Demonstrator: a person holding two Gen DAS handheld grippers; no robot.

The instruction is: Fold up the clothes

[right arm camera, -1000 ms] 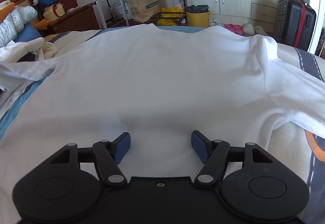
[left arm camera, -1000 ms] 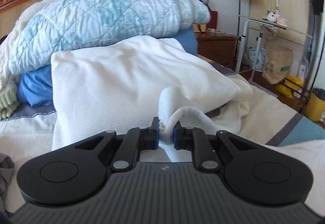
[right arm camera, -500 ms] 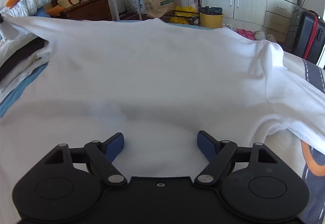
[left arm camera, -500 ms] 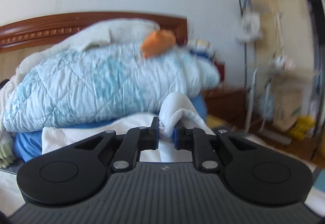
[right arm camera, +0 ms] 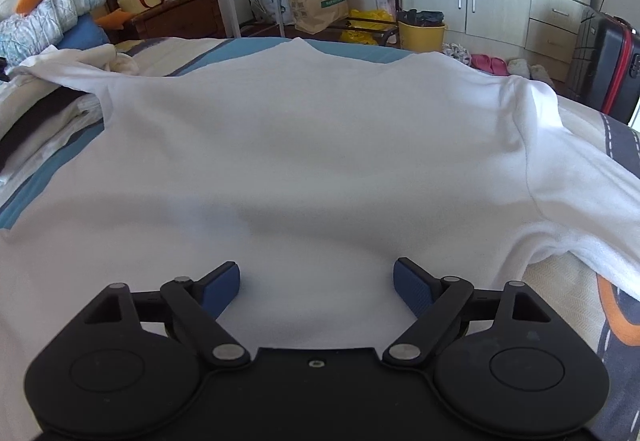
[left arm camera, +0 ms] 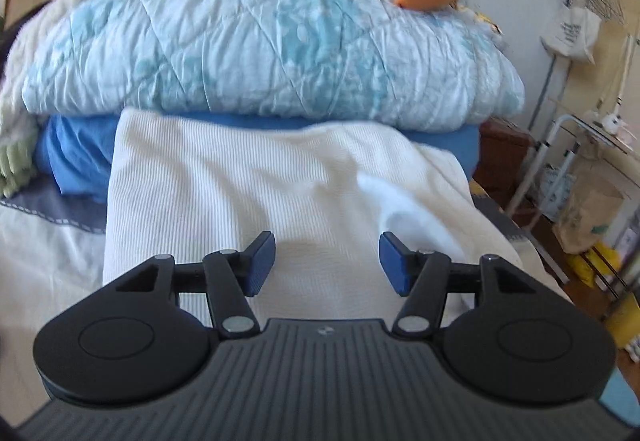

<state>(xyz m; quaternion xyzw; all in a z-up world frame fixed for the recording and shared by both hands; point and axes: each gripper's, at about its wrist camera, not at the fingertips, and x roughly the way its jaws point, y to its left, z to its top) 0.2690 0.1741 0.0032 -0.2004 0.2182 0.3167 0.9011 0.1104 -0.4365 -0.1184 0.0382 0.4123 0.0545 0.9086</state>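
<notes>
the left gripper (left arm camera: 327, 261), clamped on a white sleeve a second ago, now gapes empty; the sleeve (left arm camera: 404, 217) has dropped onto the cream ribbed garment (left arm camera: 240, 201) below the quilt (left arm camera: 260, 41). the right gripper (right arm camera: 316, 291) hangs spread wide, holding nothing, over the white shirt (right arm camera: 300, 145), which lies flat on the bed (right arm camera: 576, 305). that sleeve looks laid out, ready for folding in.

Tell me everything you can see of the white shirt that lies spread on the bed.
The white shirt looks like soft, plain knit cloth with long sleeves. It lies spread almost flat on the striped bed cover, with light wrinkles. One sleeve runs off to the right and drapes over the cover. The other sleeve stretches left, toward a cream ribbed cloth. The right claw is open just above the near part of the shirt; whether it touches is unclear.
</notes>
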